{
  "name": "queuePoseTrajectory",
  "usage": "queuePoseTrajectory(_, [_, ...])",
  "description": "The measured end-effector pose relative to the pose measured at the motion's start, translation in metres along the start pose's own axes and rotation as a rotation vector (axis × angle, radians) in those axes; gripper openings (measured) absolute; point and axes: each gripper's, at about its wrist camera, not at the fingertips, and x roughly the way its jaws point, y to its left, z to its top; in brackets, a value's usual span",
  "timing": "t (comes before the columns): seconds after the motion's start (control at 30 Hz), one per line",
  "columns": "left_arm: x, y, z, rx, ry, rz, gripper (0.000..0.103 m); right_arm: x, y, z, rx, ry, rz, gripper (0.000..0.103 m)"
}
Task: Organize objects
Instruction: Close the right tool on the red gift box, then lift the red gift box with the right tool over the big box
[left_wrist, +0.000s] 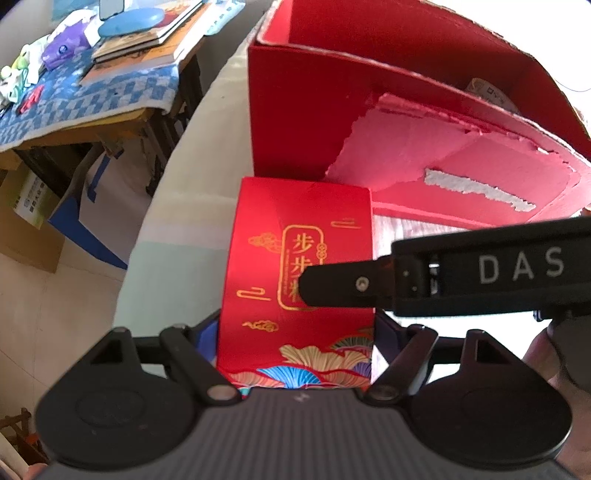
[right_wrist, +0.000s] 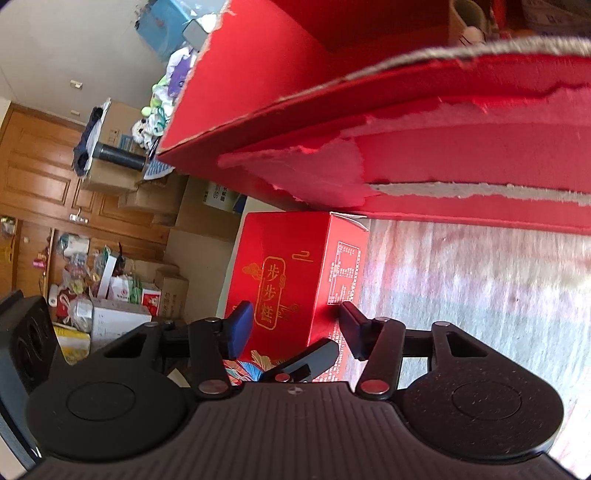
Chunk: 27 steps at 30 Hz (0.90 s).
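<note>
A small red gift box (left_wrist: 295, 258) with gold lettering lies on the pale table (left_wrist: 173, 266), right in front of a large open red carton (left_wrist: 295, 110). My left gripper (left_wrist: 295, 321) is shut on the small box, with a blue pad pressed against each side. The right gripper (left_wrist: 314, 286) reaches in from the right, one black finger lying over the box's top face. In the right wrist view the right gripper (right_wrist: 295, 321) stands open, straddling a corner of the small box (right_wrist: 288, 266). A finger of the left gripper (right_wrist: 310, 358) shows against the box's printed side. The carton (right_wrist: 258, 74) looms above.
The carton's torn flap (left_wrist: 443, 173) hangs down over the table just right of the small box. A side table with a blue checked cloth and books (left_wrist: 110, 85) stands at the left. Cardboard boxes (right_wrist: 166, 295) and clutter crowd the floor by wooden doors (right_wrist: 37, 177).
</note>
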Motion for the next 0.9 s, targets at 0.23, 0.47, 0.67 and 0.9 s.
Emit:
queuePoseTrajectory(0.23, [-0.026, -0.001, -0.01, -0.039, -0.046, 0.03, 0.078, -0.009, 0.015, -0.003, -0.091, 0.01, 0.036, 0.048])
queuePoseTrajectory(0.47, [-0.057, -0.002, -0.016, -0.094, -0.112, 0.073, 0.078, -0.019, 0.038, -0.007, -0.193, -0.015, 0.069, 0.035])
queuePoseTrajectory(0.67, [-0.088, -0.009, -0.022, -0.116, -0.184, 0.101, 0.078, -0.032, 0.054, -0.008, -0.24, -0.055, 0.109, 0.035])
queuePoseTrajectory(0.9, [-0.117, -0.027, -0.013, -0.092, -0.278, 0.114, 0.078, -0.057, 0.065, -0.004, -0.295, -0.155, 0.129, 0.035])
